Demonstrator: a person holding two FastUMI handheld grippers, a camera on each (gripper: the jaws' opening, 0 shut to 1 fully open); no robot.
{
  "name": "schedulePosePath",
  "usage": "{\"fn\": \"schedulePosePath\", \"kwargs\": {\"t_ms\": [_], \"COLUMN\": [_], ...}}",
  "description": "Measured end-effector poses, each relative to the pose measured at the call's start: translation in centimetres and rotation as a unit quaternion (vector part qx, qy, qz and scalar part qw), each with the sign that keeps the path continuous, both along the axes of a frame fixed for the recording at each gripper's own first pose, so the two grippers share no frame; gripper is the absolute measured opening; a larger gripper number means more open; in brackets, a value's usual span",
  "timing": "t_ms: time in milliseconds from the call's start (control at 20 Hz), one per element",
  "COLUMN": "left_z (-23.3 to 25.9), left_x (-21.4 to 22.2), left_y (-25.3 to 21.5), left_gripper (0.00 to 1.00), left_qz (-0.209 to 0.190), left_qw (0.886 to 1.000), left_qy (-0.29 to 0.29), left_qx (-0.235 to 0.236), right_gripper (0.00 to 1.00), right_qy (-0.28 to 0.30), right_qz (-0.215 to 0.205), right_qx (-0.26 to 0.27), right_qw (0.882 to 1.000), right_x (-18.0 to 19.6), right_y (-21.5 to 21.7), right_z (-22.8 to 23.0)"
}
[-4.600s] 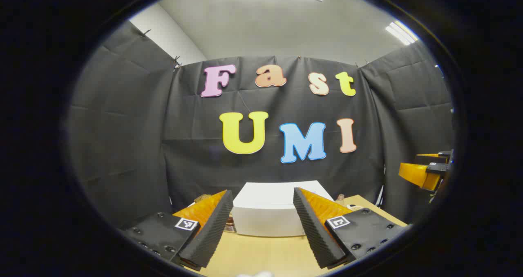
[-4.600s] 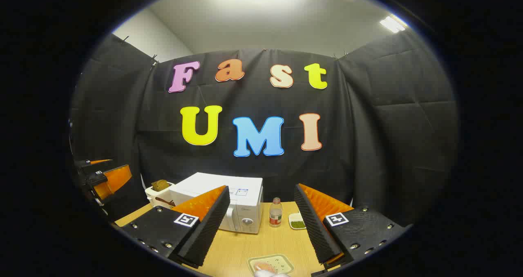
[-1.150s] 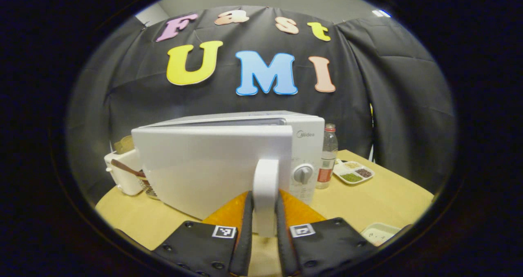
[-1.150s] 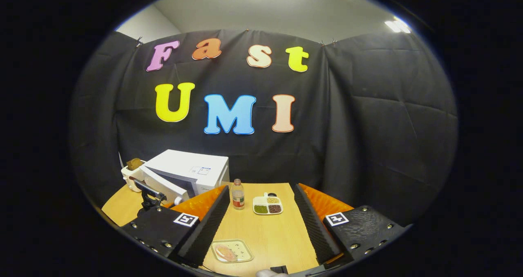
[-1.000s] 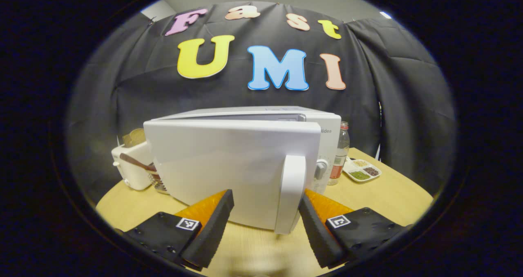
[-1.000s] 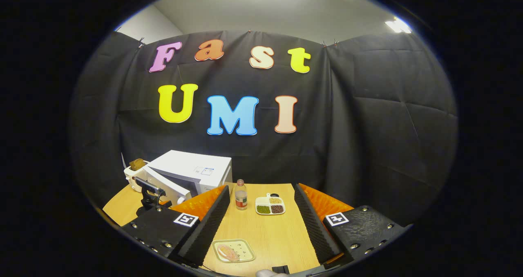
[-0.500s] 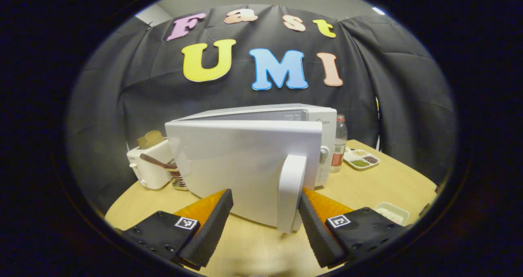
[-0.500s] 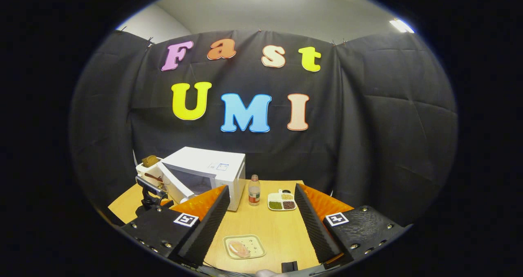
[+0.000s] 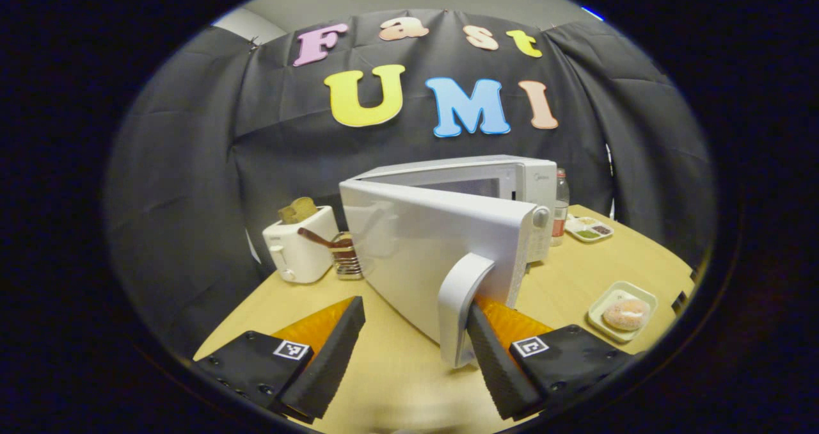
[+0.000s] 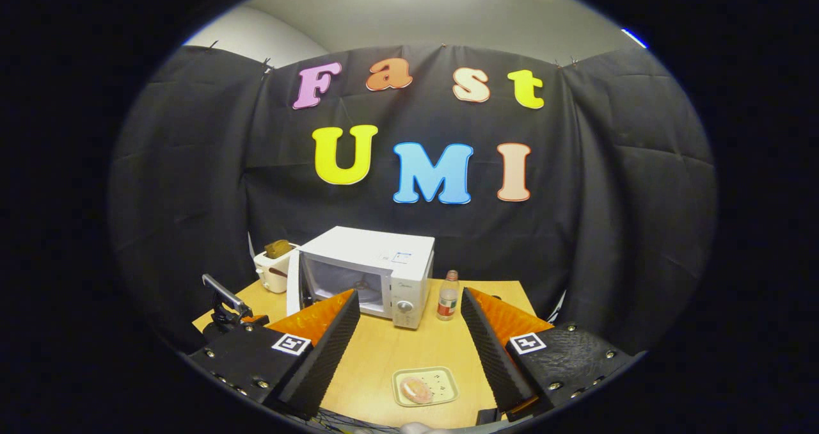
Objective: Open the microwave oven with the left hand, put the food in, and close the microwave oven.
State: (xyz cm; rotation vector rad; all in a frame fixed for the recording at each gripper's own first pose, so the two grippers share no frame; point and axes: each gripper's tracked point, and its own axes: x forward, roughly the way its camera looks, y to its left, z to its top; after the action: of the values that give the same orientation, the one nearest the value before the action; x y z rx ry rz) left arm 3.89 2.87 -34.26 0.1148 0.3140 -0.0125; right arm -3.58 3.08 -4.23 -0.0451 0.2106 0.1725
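Door Swung Open, Food Waiting on Its Tray

Worktop (image 10: 377, 363) came first, wide and wooden, holding everything. The microwave oven (image 10: 377, 264) sat at the back of it, and its door (image 9: 435, 255) stood wide open. The door's handle (image 9: 464, 306) touched one finger of the left claw (image 9: 414, 357), but that claw was spread apart and gripped nothing. A toaster (image 9: 295, 249) stood left of the oven and a bottle (image 10: 447, 303) stood right of it. Nearest the person lay the small tray (image 10: 425, 386) with the food (image 10: 416, 389) on it. The right claw (image 10: 409, 357) hung just above the tray, spread wide and holding nothing, so it was the closer claw. The oven's open mouth lay straight ahead and a bit left of the food.
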Motion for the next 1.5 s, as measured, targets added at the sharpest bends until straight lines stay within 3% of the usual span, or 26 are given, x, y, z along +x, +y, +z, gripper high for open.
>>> {"fn": "schedulePosePath", "kwargs": {"t_ms": [200,350,800,850,900,1150,1200,1250,1400,1500], "left_z": [0.2,-0.5,0.8,0.6,1.1,5.1,6.7,8.5,14.1,18.4], "left_x": [-3.2,-4.2,-6.6,-7.1,-7.5,-9.7,-9.9,-10.1,-10.3,-10.4], "left_y": [7.0,11.1,15.4,15.6,15.4,12.3,11.2,10.0,6.0,2.9], "left_gripper": [0.99,0.98,0.95,1.0,0.95,0.98,1.0,0.94,0.94,1.0], "left_qz": [0.043,0.072,0.119,0.124,0.124,0.129,0.127,0.126,0.116,0.104], "left_qw": [0.999,0.997,0.993,0.992,0.992,0.991,0.991,0.991,0.99,0.989], "left_qy": [-0.001,0.014,0.005,0.004,0.003,-0.02,-0.028,-0.04,-0.075,-0.103], "left_qx": [0.015,-0.02,-0.001,-0.002,-0.002,-0.006,-0.011,-0.012,-0.007,-0.007], "right_gripper": [0.97,0.97,0.97,0.97,0.97,0.97,0.97,0.97,0.98,0.98], "right_qy": [0.017,0.025,0.038,0.042,0.045,0.101,0.115,0.129,0.158,0.176], "right_qz": [0.035,0.052,0.06,0.062,0.065,0.064,0.069,0.074,0.104,0.129], "right_qx": [0.013,0.019,0.009,0.005,-0.005,-0.063,-0.076,-0.086,-0.105,-0.108], "right_qw": [0.999,0.998,0.997,0.997,0.997,0.991,0.988,0.985,0.976,0.97], "right_x": [0.4,0.8,1.9,1.9,2.1,1.9,1.6,1.1,-0.2,-0.8], "right_y": [3.4,5.2,5.0,4.5,4.0,-0.9,-1.9,-2.8,-4.6,-5.2], "right_z": [-1.8,-2.8,-5.0,-5.7,-6.4,-14.4,-16.4,-18.2,-22.8,-25.6]}}
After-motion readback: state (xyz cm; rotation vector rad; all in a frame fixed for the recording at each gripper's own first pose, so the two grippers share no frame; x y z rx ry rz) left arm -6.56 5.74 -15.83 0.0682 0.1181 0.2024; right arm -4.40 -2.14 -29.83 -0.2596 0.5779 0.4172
